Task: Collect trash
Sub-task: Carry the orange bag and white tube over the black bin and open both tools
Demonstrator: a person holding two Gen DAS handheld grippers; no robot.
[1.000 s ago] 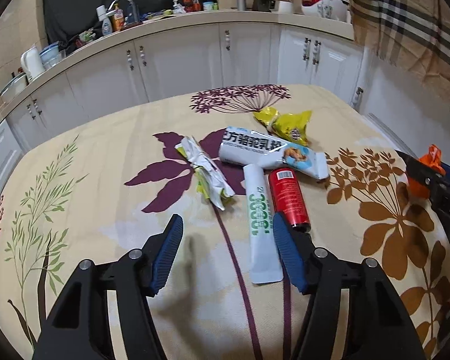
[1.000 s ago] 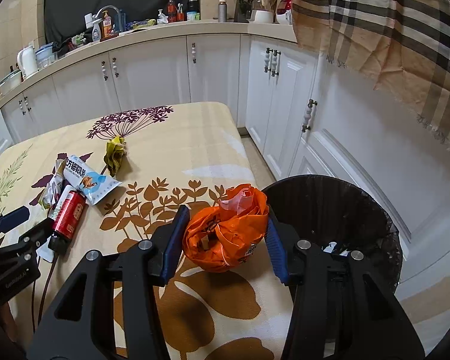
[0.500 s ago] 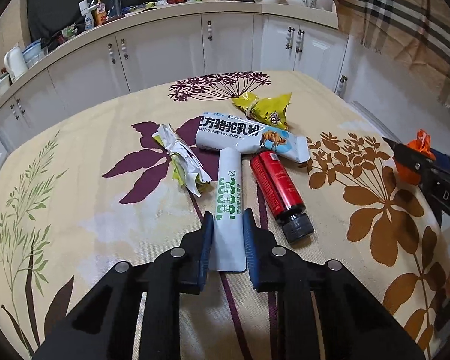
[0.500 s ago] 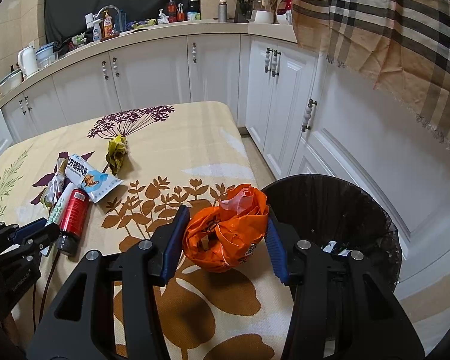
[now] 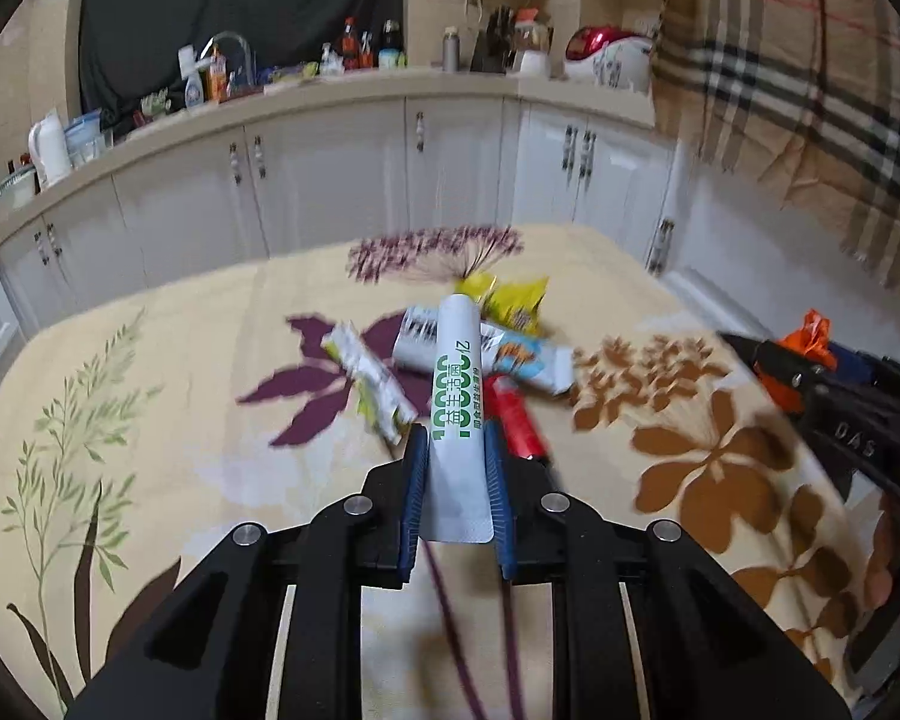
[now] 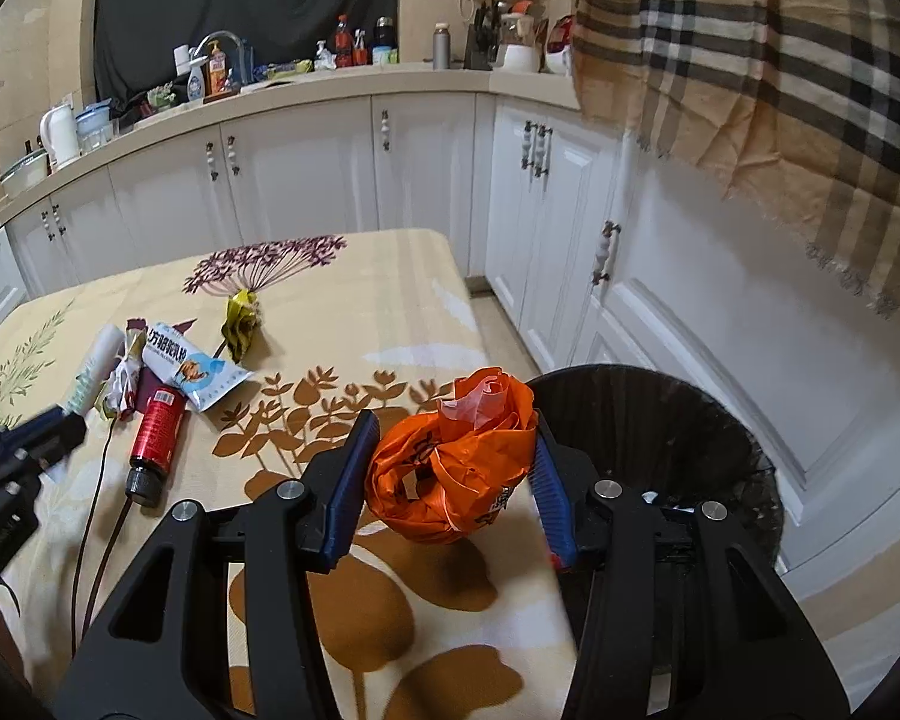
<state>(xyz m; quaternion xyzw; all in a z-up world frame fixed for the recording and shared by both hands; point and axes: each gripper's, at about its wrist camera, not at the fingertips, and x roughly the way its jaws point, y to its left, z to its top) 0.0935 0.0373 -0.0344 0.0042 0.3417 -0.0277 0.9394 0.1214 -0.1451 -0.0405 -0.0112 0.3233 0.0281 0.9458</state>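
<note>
**Both grippers loaded, tube off the table**

Left gripper [image 5: 455, 492] fingers clamped on the flat end of a white tube [image 5: 457, 396], which tilts up clear of the table [image 5: 210, 360]. Right gripper [image 6: 447, 480] fingers squeezed around an orange bag [image 6: 450, 474] at the table's right edge, just beside the black bin [image 6: 660, 438]. Farther in, mid-table: red bottle [image 6: 157, 432], crumpled wrapper [image 5: 372, 381], white-blue pouch [image 6: 189, 366]. Yellow wrapper [image 5: 510, 300] farthest.

The left gripper [image 5: 455, 483] was clamped on a tube [image 5: 457, 396]; the right gripper [image 6: 450, 480] was closed around a bag [image 6: 450, 468]
</note>
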